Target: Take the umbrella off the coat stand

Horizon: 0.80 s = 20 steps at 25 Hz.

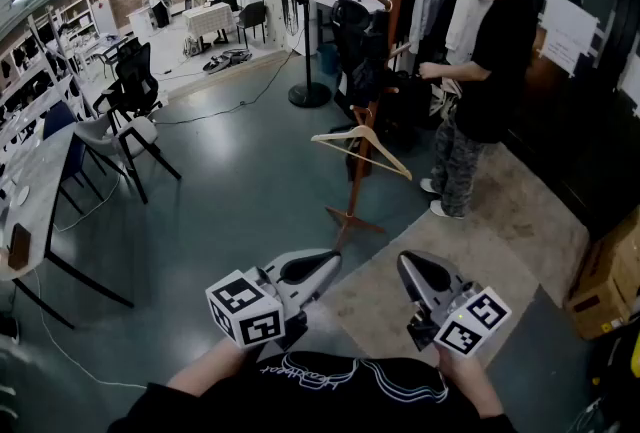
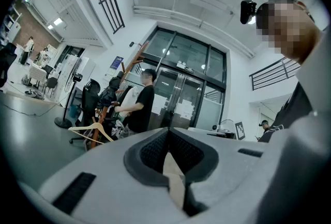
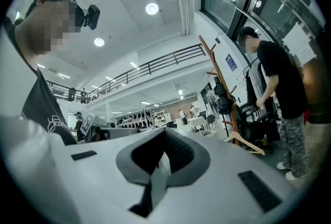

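Only the head view shows the reddish-brown wooden coat stand (image 1: 354, 191) down to its foot, at centre frame. The umbrella cannot be told apart from the dark hanging garments (image 1: 362, 46). The left tongs (image 1: 333, 261) and right tongs (image 1: 404, 263) are closed and empty.

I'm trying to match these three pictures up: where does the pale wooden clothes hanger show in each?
Head view: the wooden hanger hangs near the centre, low on the coat stand.
Left gripper view: lower left.
Right gripper view: lower right.
Shared landmark: the person in the black T-shirt beside the stand.
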### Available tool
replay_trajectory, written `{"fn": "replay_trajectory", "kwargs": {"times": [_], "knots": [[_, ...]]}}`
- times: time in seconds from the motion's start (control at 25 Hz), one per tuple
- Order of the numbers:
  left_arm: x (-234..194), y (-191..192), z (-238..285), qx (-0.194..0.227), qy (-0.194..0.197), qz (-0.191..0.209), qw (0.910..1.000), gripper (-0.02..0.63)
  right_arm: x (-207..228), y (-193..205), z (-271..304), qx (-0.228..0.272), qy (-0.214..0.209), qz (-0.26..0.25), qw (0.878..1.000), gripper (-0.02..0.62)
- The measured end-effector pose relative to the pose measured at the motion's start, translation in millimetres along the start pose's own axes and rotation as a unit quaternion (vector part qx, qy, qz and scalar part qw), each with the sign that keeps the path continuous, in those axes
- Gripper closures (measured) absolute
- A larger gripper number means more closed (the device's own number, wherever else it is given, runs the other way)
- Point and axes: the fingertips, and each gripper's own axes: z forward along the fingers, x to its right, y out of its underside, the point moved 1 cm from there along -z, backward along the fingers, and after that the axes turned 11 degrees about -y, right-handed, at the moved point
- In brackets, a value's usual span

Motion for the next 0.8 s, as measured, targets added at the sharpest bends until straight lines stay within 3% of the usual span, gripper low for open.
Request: {"fn": "replay_trajectory", "kwargs": {"times": [0.44,0.68,0.8], "knots": [[8,-17,13,0.015,0.002,0.025,0.9996,0.600,11,-27,-15,0.027,0.006,-0.021,0.999,0.592],[7,-30,22,0.040,-0.023,0.050,0.9977,0.596,21,-38,-31,0.027,0.014,-0.035,0.999,0.592],[9,-30,29,0.043,-0.030,0.056,0.9971,0.519,25,-39,-41,0.027,0.013,-0.038,0.999,0.592]]}}
